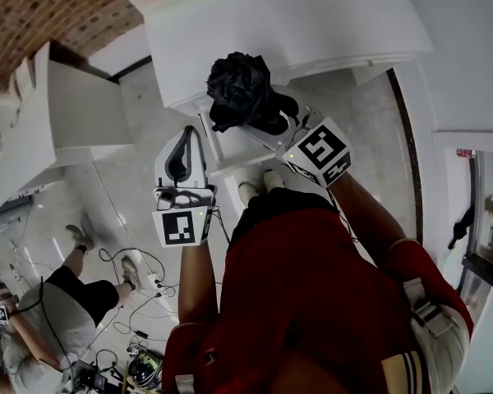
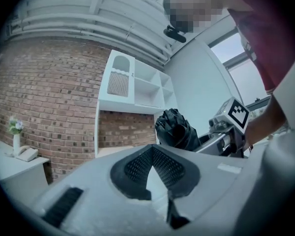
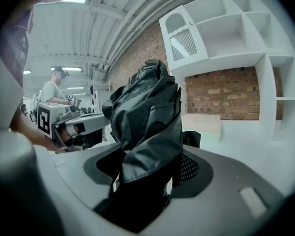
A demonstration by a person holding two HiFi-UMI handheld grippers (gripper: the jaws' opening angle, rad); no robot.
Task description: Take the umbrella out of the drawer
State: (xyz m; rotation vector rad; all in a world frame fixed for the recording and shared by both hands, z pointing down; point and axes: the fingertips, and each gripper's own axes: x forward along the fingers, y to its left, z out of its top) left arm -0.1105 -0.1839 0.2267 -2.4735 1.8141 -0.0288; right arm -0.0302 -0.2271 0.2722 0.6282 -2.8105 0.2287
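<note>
The black folded umbrella point(image 1: 242, 89) hangs bunched above the white cabinet point(image 1: 296, 23), over its pulled-out drawer point(image 1: 223, 148). My right gripper point(image 1: 271, 120) is shut on the umbrella; in the right gripper view its dark fabric point(image 3: 147, 112) fills the space between the pads and rises well past them. To the left of it, my left gripper point(image 1: 185, 138) is held with its pads meeting at the tips and nothing between them. In the left gripper view the umbrella point(image 2: 176, 129) shows ahead and to the right of the left gripper point(image 2: 152, 150), with the right gripper's marker cube point(image 2: 238, 113) beside it.
A white desk point(image 1: 74, 113) stands at the left by a brick wall point(image 1: 33, 6). Another person point(image 1: 57, 302) sits on the floor at lower left among cables point(image 1: 135, 298). A white shelf unit point(image 3: 226, 28) stands against the brick wall.
</note>
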